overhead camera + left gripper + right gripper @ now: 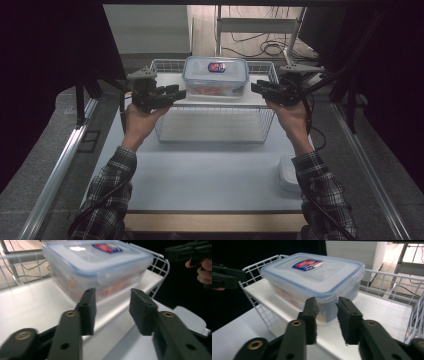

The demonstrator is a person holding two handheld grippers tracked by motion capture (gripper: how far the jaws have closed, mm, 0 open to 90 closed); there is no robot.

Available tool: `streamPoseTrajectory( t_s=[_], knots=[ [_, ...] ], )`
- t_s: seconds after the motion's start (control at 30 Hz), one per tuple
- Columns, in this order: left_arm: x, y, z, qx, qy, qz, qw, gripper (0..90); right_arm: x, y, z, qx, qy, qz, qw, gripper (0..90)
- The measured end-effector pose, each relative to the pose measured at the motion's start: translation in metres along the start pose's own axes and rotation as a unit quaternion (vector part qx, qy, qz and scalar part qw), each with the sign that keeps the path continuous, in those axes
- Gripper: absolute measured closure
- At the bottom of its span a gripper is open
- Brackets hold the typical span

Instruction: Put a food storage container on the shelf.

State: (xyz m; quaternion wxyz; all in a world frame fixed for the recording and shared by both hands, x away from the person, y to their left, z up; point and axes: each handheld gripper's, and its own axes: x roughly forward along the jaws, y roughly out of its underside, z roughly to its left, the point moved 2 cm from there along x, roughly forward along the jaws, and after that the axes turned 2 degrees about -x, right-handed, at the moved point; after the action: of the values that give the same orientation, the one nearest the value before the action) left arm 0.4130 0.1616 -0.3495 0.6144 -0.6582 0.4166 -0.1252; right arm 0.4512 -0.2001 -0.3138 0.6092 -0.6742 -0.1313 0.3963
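A: What sits nearest my edge of the tabletop (200, 175)?

B: At the near right corner I see a small pale lidded tub (290, 172), just beside my right sleeve. What's in it I cannot tell.

A: And farther in?

B: A white wire basket (215, 125) stands across the middle, toward the far edge. Its lower level looks bare; a white shelf (170, 100) runs along its far half. On that shelf stands the clear food box (216, 76), lid clipped on, a red and blue label on top. Through the wall I make out something orange-red inside, too blurred to name.

A: The hand-held grippers?

B: My left hand-held gripper (177, 93) is level at the basket's left end, pointing at the box. In the left gripper view its jaws stand partly apart with only air between the pads (87, 307), short of the box. My right hand-held gripper (256, 87) mirrors it at the right end. In the right gripper view its jaws are narrower, gap facing the box's side clip; the pads (312, 315) sit close to it, but I can't see them pressing on it.
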Motion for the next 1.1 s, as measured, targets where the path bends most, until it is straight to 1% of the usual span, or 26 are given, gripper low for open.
streamPoseTrajectory(
  t_s=[0.1, 0.17, 0.23, 0.33, 0.4, 0.47, 0.5, 0.63, 0.73, 0.8, 0.87, 0.93, 0.97, 1.0, 1.03, 1.1],
  knots=[
    [-0.002, 0.012, -0.005, 0.005, 0.005, 0.009, 0.9999, 47.0, -0.006, 0.007, 0.006, -0.006, -0.006, 0.002, 1.0000, 53.1],
    [-0.004, 0.021, -0.009, 0.010, 0.003, 0.020, 0.9998, 42.5, -0.008, 0.012, 0.010, -0.010, -0.010, 0.004, 0.9999, 47.9],
    [-0.004, 0.030, -0.013, 0.011, 0.007, 0.031, 0.9994, 36.2, -0.010, 0.018, 0.014, -0.016, -0.013, 0.010, 0.9997, 42.4],
    [-0.004, 0.044, -0.021, 0.007, 0.020, 0.045, 0.9988, 31.3, -0.013, 0.027, 0.020, -0.025, -0.019, 0.017, 0.9994, 35.6],
    [-0.004, 0.051, -0.025, 0.007, 0.023, 0.046, 0.9987, 27.1, -0.014, 0.033, 0.024, -0.028, -0.022, 0.019, 0.9992, 32.1],
    [-0.005, 0.057, -0.030, 0.007, 0.019, 0.044, 0.9988, 21.6, -0.016, 0.041, 0.028, -0.032, -0.027, 0.024, 0.9988, 28.2],
    [-0.006, 0.060, -0.033, 0.006, 0.020, 0.044, 0.9988, 19.4, -0.016, 0.045, 0.029, -0.034, -0.028, 0.025, 0.9987, 26.1],
    [-0.007, 0.074, -0.041, -0.003, 0.026, 0.049, 0.9985, 13.8, -0.018, 0.059, 0.037, -0.040, -0.033, 0.026, 0.9983, 17.4],
    [-0.006, 0.087, -0.047, 0.003, 0.027, 0.059, 0.9979, 11.2, -0.020, 0.071, 0.042, -0.042, -0.034, 0.026, 0.9982, 13.4],
    [-0.006, 0.096, -0.049, 0.006, 0.027, 0.063, 0.9976, 8.8, -0.021, 0.079, 0.045, -0.045, -0.033, 0.028, 0.9981, 11.2],
    [-0.005, 0.103, -0.050, 0.005, 0.026, 0.063, 0.9977, 7.2, -0.022, 0.086, 0.048, -0.044, -0.035, 0.028, 0.9980, 9.1],
    [-0.004, 0.110, -0.051, 0.006, 0.020, 0.069, 0.9974, 5.7, -0.024, 0.093, 0.050, -0.045, -0.036, 0.029, 0.9979, 7.1],
    [-0.003, 0.113, -0.052, 0.008, 0.014, 0.068, 0.9975, 4.9, -0.024, 0.097, 0.051, -0.044, -0.036, 0.026, 0.9981, 6.3],
    [-0.003, 0.117, -0.053, 0.010, 0.009, 0.067, 0.9976, 4.3, -0.024, 0.099, 0.052, -0.041, -0.038, 0.031, 0.9979, 5.0],
    [-0.002, 0.120, -0.055, 0.009, 0.008, 0.067, 0.9977, 3.8, -0.024, 0.102, 0.053, -0.040, -0.041, 0.036, 0.9977, 4.3],
    [-0.002, 0.127, -0.057, 0.013, 0.006, 0.072, 0.9973, 3.1, -0.025, 0.108, 0.055, -0.038, -0.043, 0.037, 0.9977, 3.1]
  ],
)
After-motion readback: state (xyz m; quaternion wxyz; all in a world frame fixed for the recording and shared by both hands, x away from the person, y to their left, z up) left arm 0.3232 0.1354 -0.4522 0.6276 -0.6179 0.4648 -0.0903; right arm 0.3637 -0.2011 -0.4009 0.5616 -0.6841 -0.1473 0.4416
